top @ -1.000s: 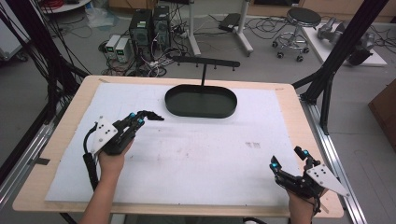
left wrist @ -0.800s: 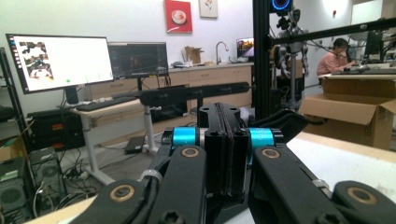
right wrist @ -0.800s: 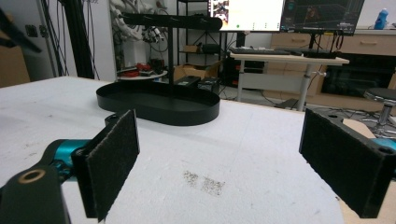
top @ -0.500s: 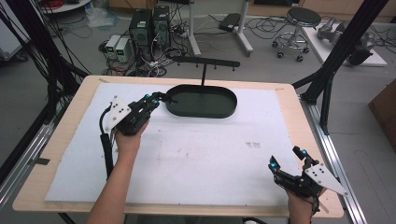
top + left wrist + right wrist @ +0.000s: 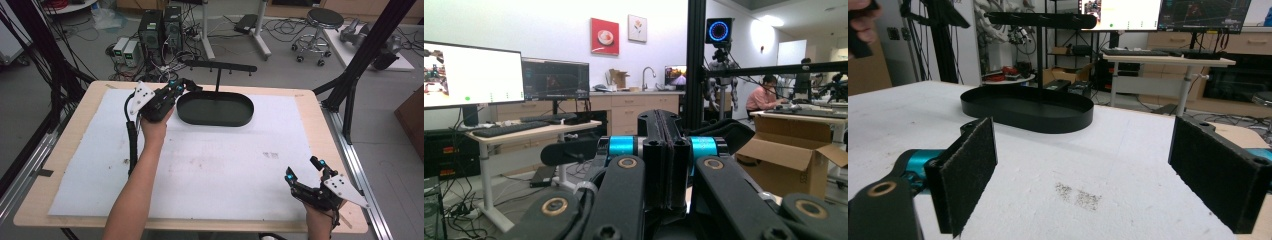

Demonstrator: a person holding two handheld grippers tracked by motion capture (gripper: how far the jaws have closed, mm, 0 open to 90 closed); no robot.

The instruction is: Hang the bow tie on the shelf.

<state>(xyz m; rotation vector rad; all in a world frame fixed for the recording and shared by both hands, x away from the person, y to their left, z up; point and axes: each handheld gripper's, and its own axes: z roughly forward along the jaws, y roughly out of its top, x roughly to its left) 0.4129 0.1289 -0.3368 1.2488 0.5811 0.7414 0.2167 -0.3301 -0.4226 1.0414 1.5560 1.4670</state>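
We have the left gripper (image 5: 184, 86) raised at the far left end of the black oval metal tray (image 5: 215, 108), which sits at the back of the white foam mat (image 5: 200, 160) with its T-shaped black hanger bar (image 5: 218, 66) rising from the middle. In the left gripper view our jaws are pressed flat together with nothing between them. From above we cannot quite tell whether the tips touch the tray rim or hover just over it. Our right gripper (image 5: 306, 175) rests low near the front right corner of the mat, well apart from the tray, its felt-lined pads (image 5: 970, 167) spread wide and empty.

To do this step well, we judge we should part the left jaws before closing in, square them to the rim's thin wall, and bring the right gripper forward to steady the far end.
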